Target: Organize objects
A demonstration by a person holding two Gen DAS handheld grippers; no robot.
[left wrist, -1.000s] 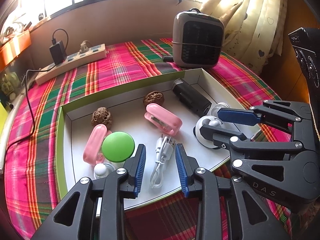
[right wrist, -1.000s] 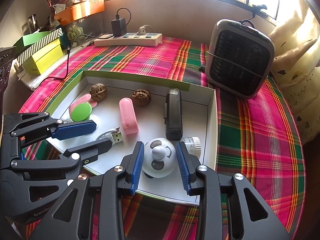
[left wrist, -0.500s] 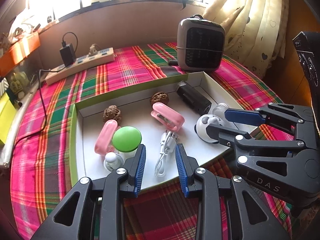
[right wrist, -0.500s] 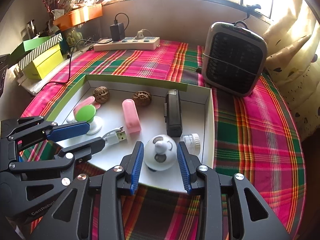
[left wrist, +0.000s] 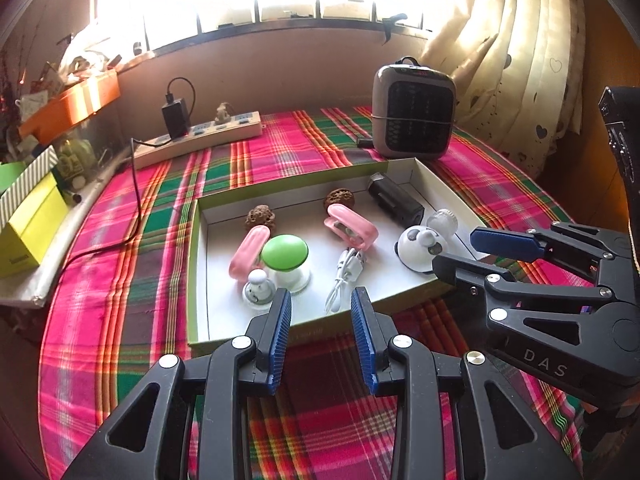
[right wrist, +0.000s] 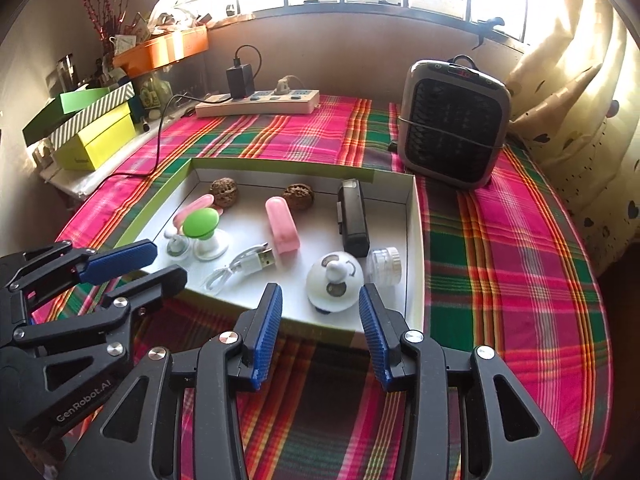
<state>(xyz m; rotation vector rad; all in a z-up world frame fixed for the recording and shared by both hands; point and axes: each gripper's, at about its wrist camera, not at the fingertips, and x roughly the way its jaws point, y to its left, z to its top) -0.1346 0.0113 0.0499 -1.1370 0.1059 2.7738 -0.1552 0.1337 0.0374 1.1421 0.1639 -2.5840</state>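
Both grippers hang released over the near edge of the box [right wrist: 414, 216]. The right gripper [right wrist: 320, 322] has just been opening; the white round toy [right wrist: 335, 280] lies in the box beyond it, untouched. The left gripper [left wrist: 322, 330] holds nothing.

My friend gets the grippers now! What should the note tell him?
Left hand-held gripper: open, holding nothing, near the box's front edge.
Right hand-held gripper: jaws just opened wider, empty, just in front of the panda toy.
White box holds the panda toy, white cable, green knob, black case and the rest.
Done: everything seen lies inside.
Left: nothing obvious.
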